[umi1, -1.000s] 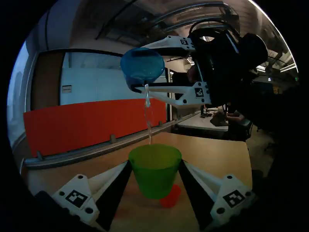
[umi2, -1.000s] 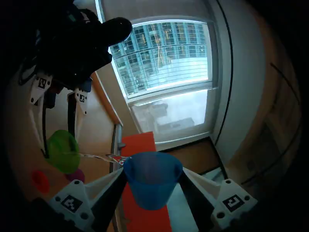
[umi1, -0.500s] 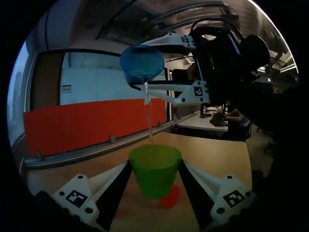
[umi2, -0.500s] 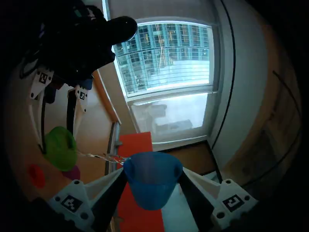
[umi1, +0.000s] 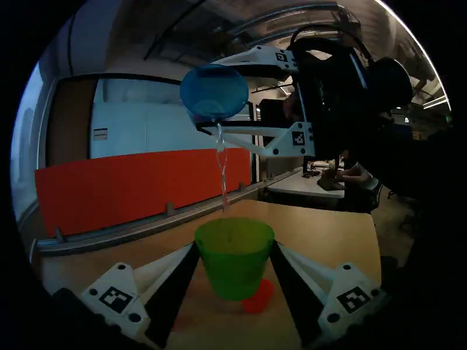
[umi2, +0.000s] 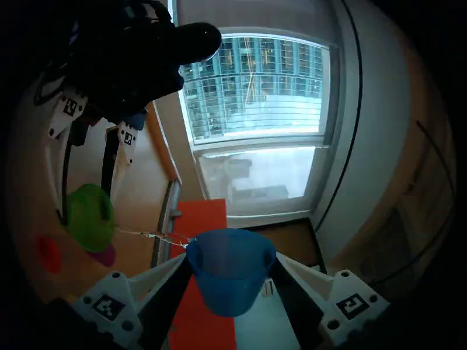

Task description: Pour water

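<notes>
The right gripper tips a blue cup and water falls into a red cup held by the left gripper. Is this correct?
Only the colour is wrong: the left gripper holds a green cup, as the left gripper view shows. The rest is correct.

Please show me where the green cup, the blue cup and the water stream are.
green cup (umi1: 234, 265): left gripper view, on its outer wall.
blue cup (umi2: 229, 286): right gripper view, on its outer wall.
water stream (umi1: 222, 169): left gripper view, on its middle stretch.
</notes>
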A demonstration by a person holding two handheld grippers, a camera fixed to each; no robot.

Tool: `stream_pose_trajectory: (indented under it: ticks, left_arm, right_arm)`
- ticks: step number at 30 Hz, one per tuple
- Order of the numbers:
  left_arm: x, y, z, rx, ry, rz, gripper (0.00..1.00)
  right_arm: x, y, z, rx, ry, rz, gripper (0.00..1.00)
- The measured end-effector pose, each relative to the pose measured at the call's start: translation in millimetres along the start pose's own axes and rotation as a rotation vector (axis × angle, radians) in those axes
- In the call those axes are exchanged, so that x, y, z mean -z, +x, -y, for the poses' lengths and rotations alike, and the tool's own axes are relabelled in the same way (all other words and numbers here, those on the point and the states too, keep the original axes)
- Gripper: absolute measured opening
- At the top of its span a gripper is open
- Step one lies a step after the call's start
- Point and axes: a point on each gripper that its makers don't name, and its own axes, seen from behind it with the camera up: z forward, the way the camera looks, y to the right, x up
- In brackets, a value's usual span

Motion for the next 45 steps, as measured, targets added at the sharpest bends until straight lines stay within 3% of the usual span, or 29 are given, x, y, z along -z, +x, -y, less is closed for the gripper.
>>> stream_pose_trajectory:
  ticks: [24,39,45]
  left_arm:
    - [-0.6,0,5.8,0.002,0.008,-0.001,0.85]
    - [-1.8,1,7.4,0.001,0.012,-0.002,0.85]
    - [-2.4,2,7.6,0.001,0.011,-0.005,0.85]
  right_arm:
    - [-6.9,13,-7,0.146,-0.015,-0.006,0.90]
    - [-9.2,19,-7,0.269,-0.027,-0.007,0.90]
    - [-8.4,24,-4,0.280,-0.026,-0.014,0.90]
